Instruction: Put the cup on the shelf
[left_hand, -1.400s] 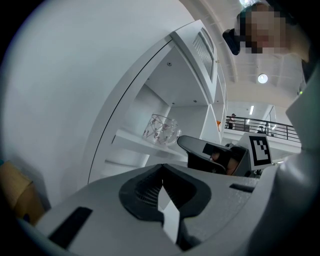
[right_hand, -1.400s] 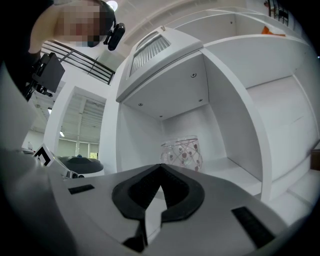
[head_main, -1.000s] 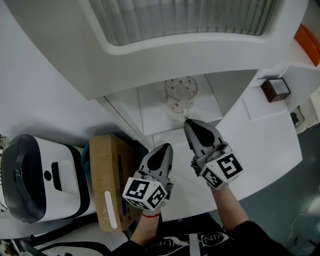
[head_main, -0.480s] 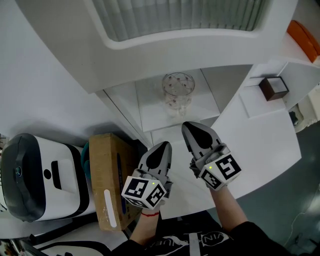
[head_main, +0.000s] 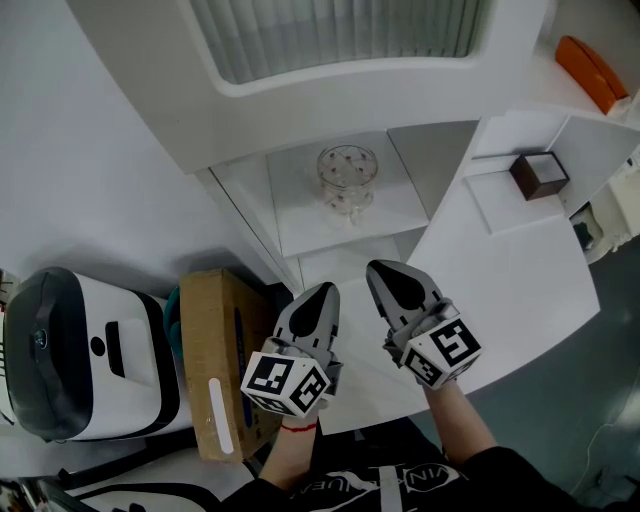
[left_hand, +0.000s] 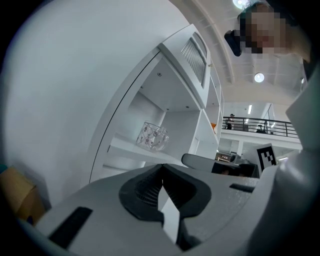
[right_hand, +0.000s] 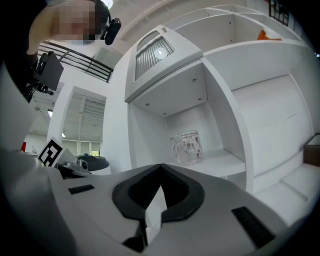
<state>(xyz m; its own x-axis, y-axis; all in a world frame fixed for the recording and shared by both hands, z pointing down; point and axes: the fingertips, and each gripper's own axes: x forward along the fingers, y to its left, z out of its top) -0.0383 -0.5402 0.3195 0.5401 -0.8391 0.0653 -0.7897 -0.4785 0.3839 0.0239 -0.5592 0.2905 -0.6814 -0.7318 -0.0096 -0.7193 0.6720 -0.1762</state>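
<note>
From the head view, our patterned glass cup (head_main: 346, 180) stands upright on the shelf (head_main: 300, 228), so we judge it delivered; left gripper (head_main: 323, 298) and right gripper (head_main: 388, 275) hang well apart from it. Left gripper view: jaws together, empty. Right gripper view: jaws likewise together, nothing between them

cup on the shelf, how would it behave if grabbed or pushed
The cup looks like clear glass, so probably rigid, slippery and breakable if knocked off the shelf. It stands upright and squat, so a push likely slides rather than tips it.
</note>
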